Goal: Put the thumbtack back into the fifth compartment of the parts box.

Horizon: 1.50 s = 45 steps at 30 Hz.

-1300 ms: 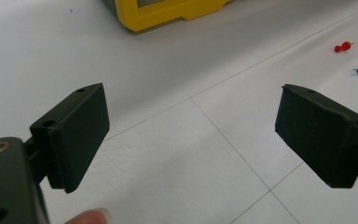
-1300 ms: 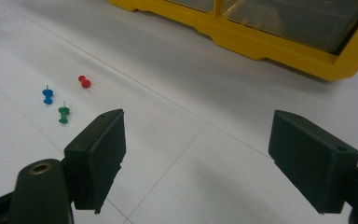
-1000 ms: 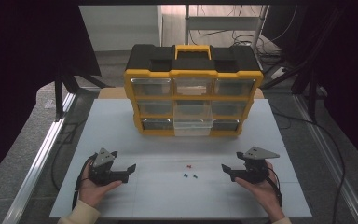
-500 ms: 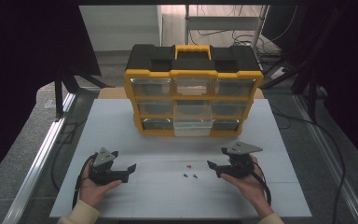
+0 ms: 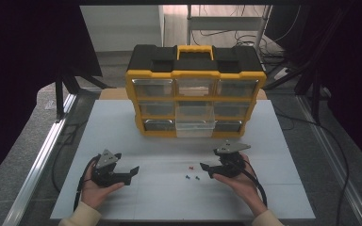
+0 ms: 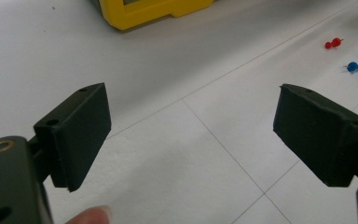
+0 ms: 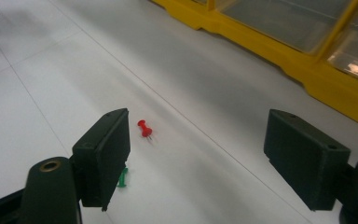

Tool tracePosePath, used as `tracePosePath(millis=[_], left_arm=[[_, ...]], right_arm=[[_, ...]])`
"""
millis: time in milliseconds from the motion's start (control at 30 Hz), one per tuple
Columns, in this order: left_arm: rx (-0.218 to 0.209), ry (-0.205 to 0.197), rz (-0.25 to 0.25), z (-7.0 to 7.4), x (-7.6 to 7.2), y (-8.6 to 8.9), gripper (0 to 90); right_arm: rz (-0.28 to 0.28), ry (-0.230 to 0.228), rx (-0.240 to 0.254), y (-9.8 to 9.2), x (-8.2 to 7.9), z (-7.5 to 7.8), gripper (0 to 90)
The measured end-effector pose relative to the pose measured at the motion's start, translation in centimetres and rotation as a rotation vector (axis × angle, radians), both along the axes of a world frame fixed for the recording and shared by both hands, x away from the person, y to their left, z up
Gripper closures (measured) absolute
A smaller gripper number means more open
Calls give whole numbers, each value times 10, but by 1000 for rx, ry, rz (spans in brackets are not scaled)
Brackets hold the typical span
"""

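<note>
Step in hand: pick up the red pushpin [image 7: 144,128] w/ the right gripper [image 5: 206,168]. Its jaws are spread wide, nothing between them; the pin lies on its side on the white desk [image 5: 122,127], toward the near edge, just beside the gripper's left jaw in the right gripper view. Shift the gripper so the pin sits centred between the jaws, lower until the pads nearly touch the desk, then close on the head, not the point. Avoid the green pin [image 7: 122,178] and blue pin [image 5: 187,177] lying near. Left gripper [image 5: 133,173] is also spread, idle near the desk's near left corner. The organiser's open drawer [image 5: 195,127] is the likely drop spot.
</note>
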State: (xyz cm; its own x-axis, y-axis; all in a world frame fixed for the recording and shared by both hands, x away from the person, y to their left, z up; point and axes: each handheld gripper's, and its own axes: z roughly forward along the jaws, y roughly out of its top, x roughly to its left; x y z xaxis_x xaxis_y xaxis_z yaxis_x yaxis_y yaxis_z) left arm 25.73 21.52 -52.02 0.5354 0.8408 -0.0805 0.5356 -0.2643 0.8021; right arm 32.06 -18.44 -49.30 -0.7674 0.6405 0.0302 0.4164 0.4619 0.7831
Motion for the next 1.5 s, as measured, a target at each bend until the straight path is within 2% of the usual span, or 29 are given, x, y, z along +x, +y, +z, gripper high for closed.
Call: tracePosePath(millis=[433, 600, 900, 1133, 1267, 1400, 1500], left_arm=[[1, 5, -6, 0, 0, 0, 120], [5, 6, -13, -1, 0, -1, 119], [14, 12, -14, -3, 1, -2, 121], [14, 13, -21, -3, 1, -3, 122], [19, 16, -19, -3, 1, -3, 126], [21, 16, -23, -4, 1, -3, 128], [24, 18, -24, -4, 1, -3, 128]], right_arm=[[48, 18, -41, 23, 5, -7, 255], [84, 51, -82, 36, 10, -14, 273], [104, 79, -168, 54, 14, -23, 329], [106, 77, -205, 59, 17, -26, 414], [118, 91, -238, 63, 17, -29, 514], [146, 97, -250, 65, 15, -27, 679], [144, 128, -247, 66, 15, -26, 778]])
